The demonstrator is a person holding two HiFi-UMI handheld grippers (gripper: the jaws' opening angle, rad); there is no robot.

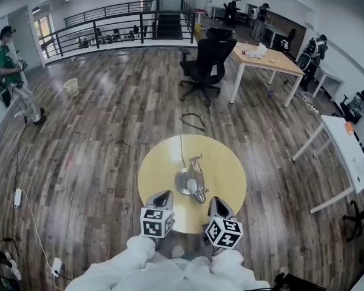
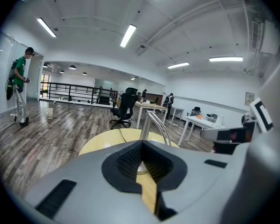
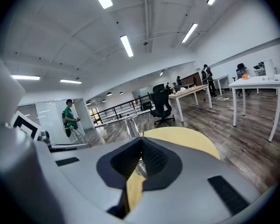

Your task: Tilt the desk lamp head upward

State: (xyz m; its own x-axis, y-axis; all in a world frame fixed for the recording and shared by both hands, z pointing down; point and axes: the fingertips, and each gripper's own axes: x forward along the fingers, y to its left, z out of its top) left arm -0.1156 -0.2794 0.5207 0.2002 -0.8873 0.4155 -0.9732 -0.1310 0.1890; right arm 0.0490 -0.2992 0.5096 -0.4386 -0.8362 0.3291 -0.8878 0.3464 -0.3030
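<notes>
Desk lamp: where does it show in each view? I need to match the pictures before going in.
Head view: lamp at the middle of the round table, low centre of the picture.
Left gripper view: lamp arms rise just above the jaws, near centre.
Right gripper view: lamp arms just above the jaws, slightly left of centre.
Shared landmark: the black chair beyond the lamp.

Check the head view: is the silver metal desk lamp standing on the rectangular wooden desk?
No, the silver metal desk lamp stands on the round yellow table, near its middle.
</notes>
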